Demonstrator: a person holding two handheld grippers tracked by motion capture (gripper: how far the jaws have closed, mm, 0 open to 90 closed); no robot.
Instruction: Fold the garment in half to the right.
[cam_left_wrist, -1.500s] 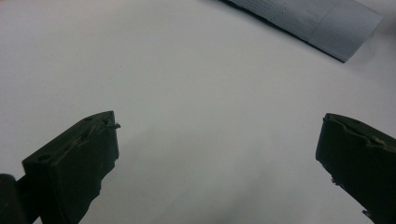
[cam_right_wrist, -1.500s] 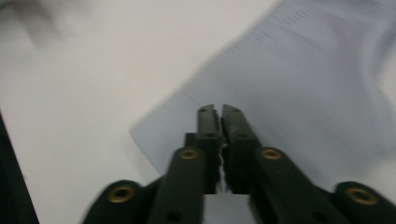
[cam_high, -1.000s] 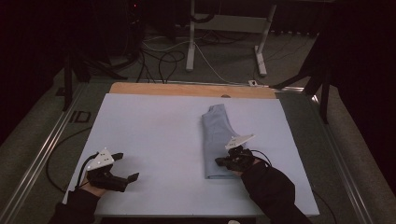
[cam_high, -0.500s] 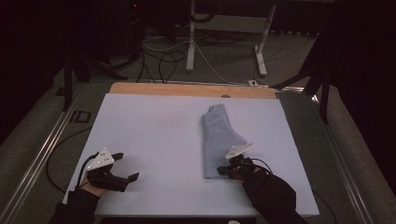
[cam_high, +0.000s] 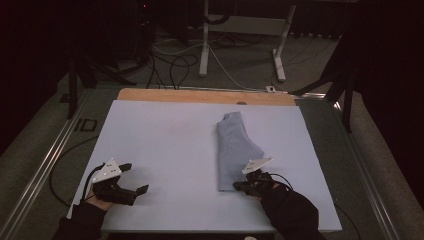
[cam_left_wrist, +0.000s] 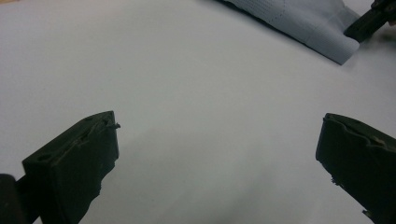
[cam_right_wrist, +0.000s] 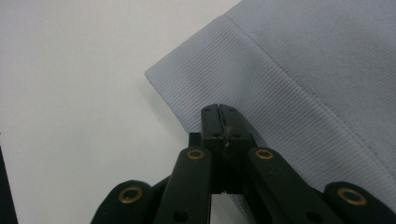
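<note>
The right gripper (cam_right_wrist: 222, 112), jaws pressed together, pinches the ribbed near hem of a folded pale-blue garment (cam_high: 234, 150) lying right of centre on the white table (cam_high: 160, 150). At the near left, the left gripper (cam_high: 134, 180) rests wide open, holding nothing, well apart from the cloth.

The right gripper (cam_high: 239, 185) slid down toward the bottom of the frame and pinched the blue cloth (cam_high: 232, 150) at its bottom edge.
</note>
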